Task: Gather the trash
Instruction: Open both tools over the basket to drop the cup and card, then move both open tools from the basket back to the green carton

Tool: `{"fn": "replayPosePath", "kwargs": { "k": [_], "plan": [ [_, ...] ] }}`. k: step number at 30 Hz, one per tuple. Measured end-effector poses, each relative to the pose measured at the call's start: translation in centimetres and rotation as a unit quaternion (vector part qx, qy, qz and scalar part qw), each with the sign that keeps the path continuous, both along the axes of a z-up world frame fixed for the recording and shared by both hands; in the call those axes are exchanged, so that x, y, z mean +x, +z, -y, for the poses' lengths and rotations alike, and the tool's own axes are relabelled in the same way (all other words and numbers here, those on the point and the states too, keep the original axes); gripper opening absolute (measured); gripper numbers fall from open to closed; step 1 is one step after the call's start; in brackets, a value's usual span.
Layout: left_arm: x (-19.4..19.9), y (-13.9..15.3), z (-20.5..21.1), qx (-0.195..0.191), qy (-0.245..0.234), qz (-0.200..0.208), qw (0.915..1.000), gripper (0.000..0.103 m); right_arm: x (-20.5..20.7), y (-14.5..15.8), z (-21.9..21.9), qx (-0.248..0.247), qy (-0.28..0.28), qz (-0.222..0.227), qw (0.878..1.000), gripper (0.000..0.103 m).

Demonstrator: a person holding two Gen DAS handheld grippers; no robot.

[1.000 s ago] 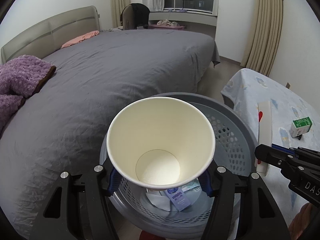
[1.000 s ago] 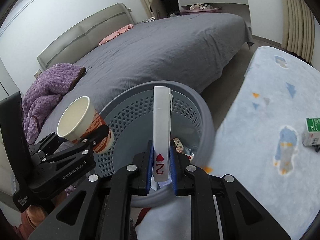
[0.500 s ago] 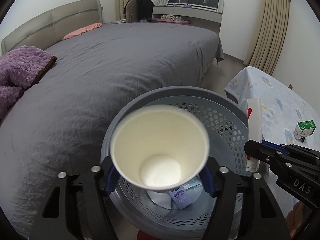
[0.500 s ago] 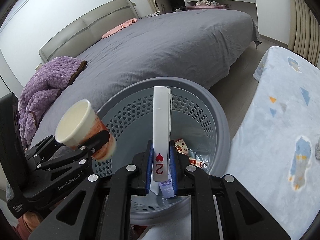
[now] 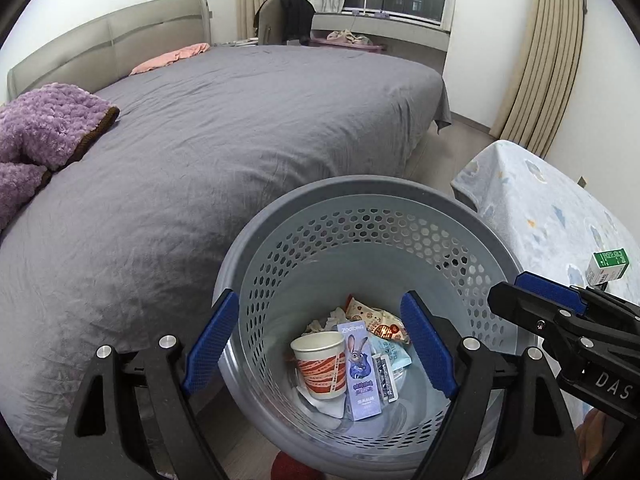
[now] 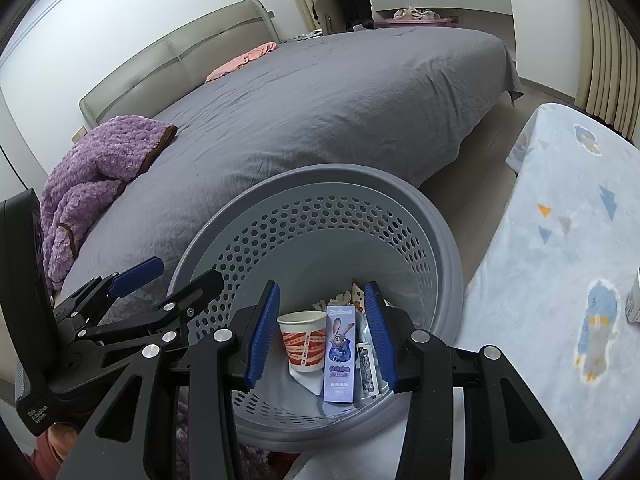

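Observation:
A grey perforated trash basket (image 5: 360, 200) (image 6: 320, 178) stands between the bed and a low table. Inside lie a paper cup (image 5: 320, 364) (image 6: 303, 340) with red stripes, a purple cartoon box (image 5: 360, 368) (image 6: 339, 354), a card box (image 5: 385, 376) (image 6: 366, 368) and snack wrappers (image 5: 376, 320). My left gripper (image 5: 320, 344) is open and empty above the basket's near rim; it also shows in the right wrist view (image 6: 172, 276). My right gripper (image 6: 322, 328) is open and empty over the basket; it also shows in the left wrist view (image 5: 520, 292).
A grey bed (image 5: 240, 128) with a purple blanket (image 5: 40, 128) fills the left. A low table with a pale blue patterned cloth (image 5: 540, 208) (image 6: 560, 240) stands right of the basket, with a small green-and-white carton (image 5: 606, 266) on it.
Both grippers opened. The paper cup dropped from the left gripper and the card box from the right gripper into the basket. Both grippers moved closer over the basket.

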State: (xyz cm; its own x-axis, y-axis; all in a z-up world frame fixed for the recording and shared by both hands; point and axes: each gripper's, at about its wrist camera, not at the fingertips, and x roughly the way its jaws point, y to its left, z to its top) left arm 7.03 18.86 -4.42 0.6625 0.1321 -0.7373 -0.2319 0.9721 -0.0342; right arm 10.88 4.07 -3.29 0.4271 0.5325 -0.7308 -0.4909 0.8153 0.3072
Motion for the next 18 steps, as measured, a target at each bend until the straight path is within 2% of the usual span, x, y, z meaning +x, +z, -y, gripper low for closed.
{"fn": "replayPosePath", "kwargs": {
  "k": [14, 18],
  "plan": [
    [-0.4, 0.4, -0.4, -0.001, 0.006, 0.009, 0.9999, 0.09, -0.4, 0.2, 0.5, -0.004, -0.008, 0.003, 1.0, 0.043],
    [-0.6, 0.7, -0.2, 0.001, 0.004, 0.013, 0.9999, 0.094, -0.6, 0.4, 1.0, -0.005, -0.013, 0.007, 1.0, 0.05]
  ]
}}
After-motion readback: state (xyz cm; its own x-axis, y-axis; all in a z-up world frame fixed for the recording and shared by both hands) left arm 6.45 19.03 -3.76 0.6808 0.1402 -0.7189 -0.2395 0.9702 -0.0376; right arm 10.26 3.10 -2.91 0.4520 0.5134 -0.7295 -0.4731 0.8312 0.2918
